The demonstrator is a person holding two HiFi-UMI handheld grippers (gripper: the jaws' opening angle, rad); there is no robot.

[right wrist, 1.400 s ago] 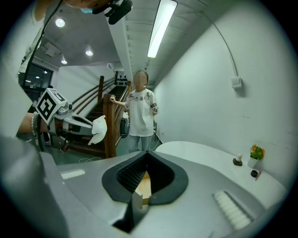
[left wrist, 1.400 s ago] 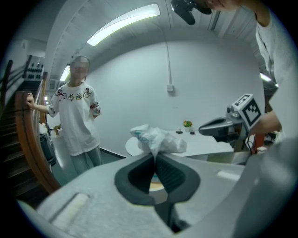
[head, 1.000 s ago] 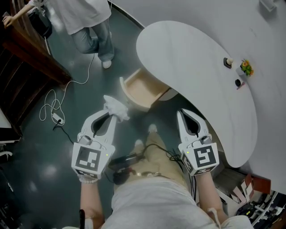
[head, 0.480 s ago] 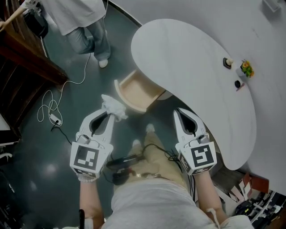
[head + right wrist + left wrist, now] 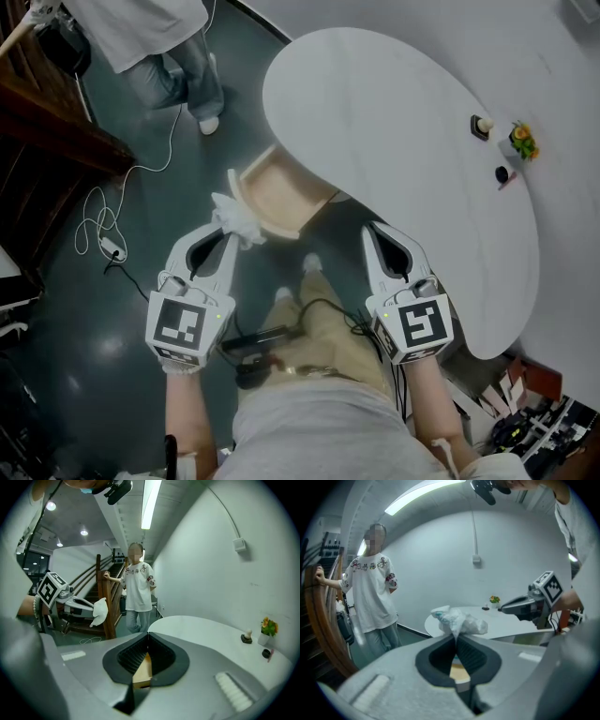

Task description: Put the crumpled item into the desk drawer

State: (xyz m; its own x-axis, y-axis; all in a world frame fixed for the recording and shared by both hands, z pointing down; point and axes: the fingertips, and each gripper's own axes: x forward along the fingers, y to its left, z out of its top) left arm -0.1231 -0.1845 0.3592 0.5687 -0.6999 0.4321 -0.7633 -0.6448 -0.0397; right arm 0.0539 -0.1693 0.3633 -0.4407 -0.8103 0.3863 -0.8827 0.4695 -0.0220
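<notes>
A bystander (image 5: 155,37) stands at the far left, with a loose cable (image 5: 111,220) on the floor below. The left gripper (image 5: 228,231) has its fingers (image 5: 437,657) pressed together on the crumpled item (image 5: 234,214), a white wad of paper or plastic sticking out past the tips and held in the air.

Just right of the wad and slightly beyond it, the desk drawer (image 5: 277,193) is pulled open. Its pale wooden tray looks empty, and its long axis runs up and to the right under the counter (image 5: 403,122). The wad hangs at the drawer's near left corner, not yet over the tray, so the coming move is probably a short carry forward and right.

The right gripper (image 5: 372,232) is farther from the wad, its fingers together on nothing. A small flowerpot (image 5: 520,141) stands at the counter's far right.
</notes>
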